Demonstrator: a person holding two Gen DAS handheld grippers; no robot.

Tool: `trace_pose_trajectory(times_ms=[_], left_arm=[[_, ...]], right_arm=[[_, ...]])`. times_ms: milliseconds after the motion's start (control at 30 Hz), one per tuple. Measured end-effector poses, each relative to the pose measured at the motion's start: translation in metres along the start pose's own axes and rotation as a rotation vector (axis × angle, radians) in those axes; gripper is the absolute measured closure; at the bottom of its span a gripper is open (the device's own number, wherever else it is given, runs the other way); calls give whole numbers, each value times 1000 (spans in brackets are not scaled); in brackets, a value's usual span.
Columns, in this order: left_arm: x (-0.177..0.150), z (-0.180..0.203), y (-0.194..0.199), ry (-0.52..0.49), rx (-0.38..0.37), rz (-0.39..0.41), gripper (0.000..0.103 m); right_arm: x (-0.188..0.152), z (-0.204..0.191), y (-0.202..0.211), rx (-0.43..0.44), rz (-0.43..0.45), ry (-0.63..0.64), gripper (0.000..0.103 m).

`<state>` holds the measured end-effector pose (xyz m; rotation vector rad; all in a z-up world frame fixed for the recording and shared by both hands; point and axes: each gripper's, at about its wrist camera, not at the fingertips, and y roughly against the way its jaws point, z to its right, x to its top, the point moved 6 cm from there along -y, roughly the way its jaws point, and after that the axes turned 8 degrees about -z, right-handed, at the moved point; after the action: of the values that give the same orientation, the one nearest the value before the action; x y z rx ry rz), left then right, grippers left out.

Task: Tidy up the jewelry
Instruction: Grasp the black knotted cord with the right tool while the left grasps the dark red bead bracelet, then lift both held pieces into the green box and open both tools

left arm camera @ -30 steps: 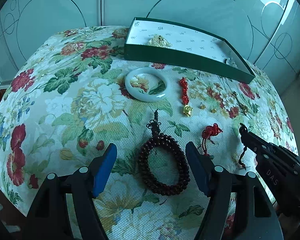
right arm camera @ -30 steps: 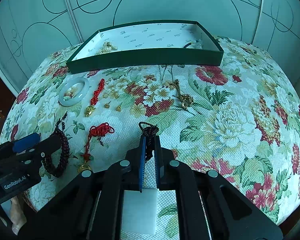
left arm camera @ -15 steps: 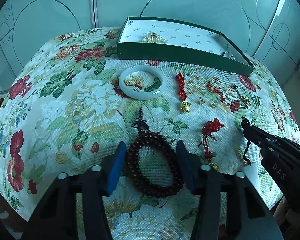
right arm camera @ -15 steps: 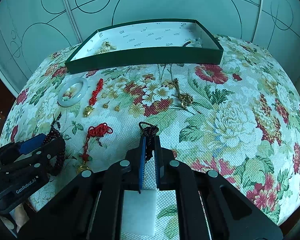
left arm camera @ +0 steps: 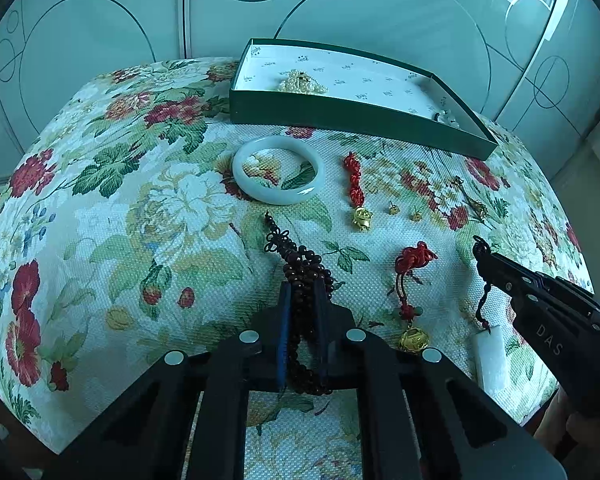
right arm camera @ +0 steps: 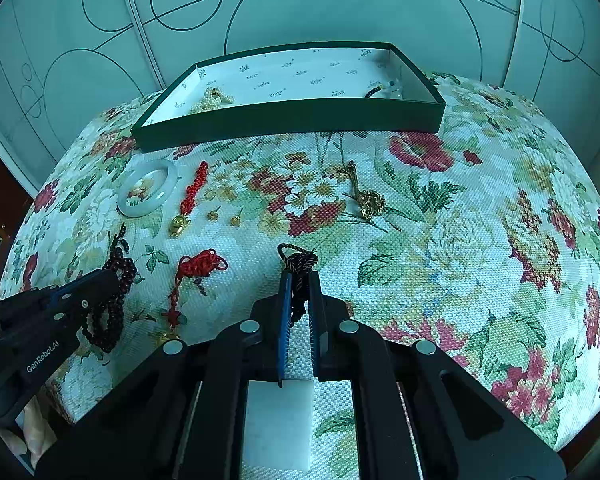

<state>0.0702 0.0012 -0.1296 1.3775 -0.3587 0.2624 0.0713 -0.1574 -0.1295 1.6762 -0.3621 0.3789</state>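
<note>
My left gripper (left arm camera: 302,286) is shut on the dark wooden bead bracelet (left arm camera: 306,268), squeezed flat between the pads on the floral cloth; it also shows in the right wrist view (right arm camera: 114,304). My right gripper (right arm camera: 299,280) is shut on the black cord (right arm camera: 298,262) of a white jade pendant (right arm camera: 278,424), which hangs below the fingers (left arm camera: 490,356). The green jewelry box (left arm camera: 340,114) stands at the back with a pearl piece (left arm camera: 302,82) inside.
On the cloth lie a white jade bangle (left arm camera: 278,170), a red-cord gold charm (left arm camera: 356,192), two small gold studs (left arm camera: 404,211), a second red-knot charm (left arm camera: 410,292) and a gold brooch (right arm camera: 368,200). A small item (right arm camera: 388,90) lies in the box's right corner.
My left gripper has come down around the bead bracelet and closed on it, squeezing the loop flat. The right gripper has stayed shut on the pendant cord.
</note>
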Motion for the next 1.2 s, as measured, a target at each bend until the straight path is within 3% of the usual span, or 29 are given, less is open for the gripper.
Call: trace_pose_trajectory(times_ms=[833, 1200], left_arm=[[33, 6, 59, -28, -4, 165, 92], [60, 8, 68, -34, -8, 215, 92]], right_arm=[[12, -2, 81, 46, 178, 9, 96], [51, 1, 99, 53, 258, -5, 96]])
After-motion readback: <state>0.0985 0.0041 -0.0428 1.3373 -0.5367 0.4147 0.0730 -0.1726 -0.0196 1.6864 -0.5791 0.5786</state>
